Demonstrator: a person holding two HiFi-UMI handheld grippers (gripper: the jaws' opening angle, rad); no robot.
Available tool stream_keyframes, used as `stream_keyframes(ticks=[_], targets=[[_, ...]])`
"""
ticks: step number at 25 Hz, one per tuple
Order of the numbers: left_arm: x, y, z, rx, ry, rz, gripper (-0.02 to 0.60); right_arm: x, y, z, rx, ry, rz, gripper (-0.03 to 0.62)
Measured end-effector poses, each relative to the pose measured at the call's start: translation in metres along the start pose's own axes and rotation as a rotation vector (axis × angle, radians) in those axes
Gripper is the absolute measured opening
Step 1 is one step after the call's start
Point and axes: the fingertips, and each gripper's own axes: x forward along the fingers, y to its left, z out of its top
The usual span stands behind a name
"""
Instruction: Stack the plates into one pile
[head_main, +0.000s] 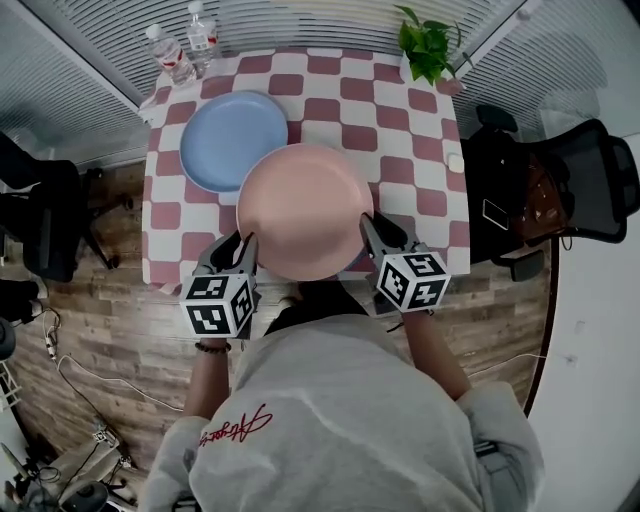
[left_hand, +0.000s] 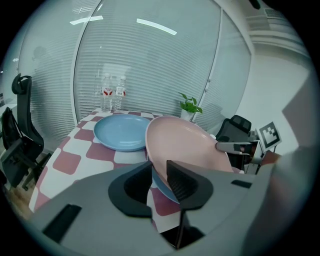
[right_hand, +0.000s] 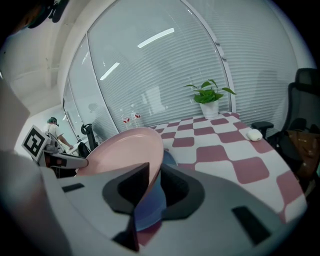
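A pink plate (head_main: 300, 210) hangs over the near half of the checked table (head_main: 400, 130), held at both sides. My left gripper (head_main: 245, 250) is shut on its left rim and my right gripper (head_main: 372, 235) on its right rim. In the left gripper view the pink plate (left_hand: 185, 145) sits between the jaws of my left gripper (left_hand: 159, 167), with a second blue plate (left_hand: 161, 184) directly under it. The right gripper view shows my right gripper (right_hand: 155, 172) on the same pink plate (right_hand: 127, 150) and lower blue plate (right_hand: 149, 210). Another blue plate (head_main: 233, 140) lies on the table at the far left.
Two water bottles (head_main: 185, 45) stand at the table's far left corner and a potted plant (head_main: 428, 45) at the far right. A small white object (head_main: 456, 162) lies near the right edge. Black office chairs (head_main: 570, 180) flank the table.
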Motion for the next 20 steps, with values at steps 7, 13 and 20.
stream_keyframes(ticks=[7,13,20], targets=[[0.001,0.000,-0.016,0.025,0.029,-0.006,0.103,-0.006,0.002,-0.016,-0.028,0.016,-0.036,0.077],[0.009,0.000,-0.025,0.039,0.056,0.004,0.104,-0.003,-0.001,-0.024,-0.073,0.041,-0.049,0.077],[0.013,0.000,-0.029,0.053,0.075,0.009,0.109,0.000,-0.004,-0.029,-0.079,0.074,-0.042,0.077]])
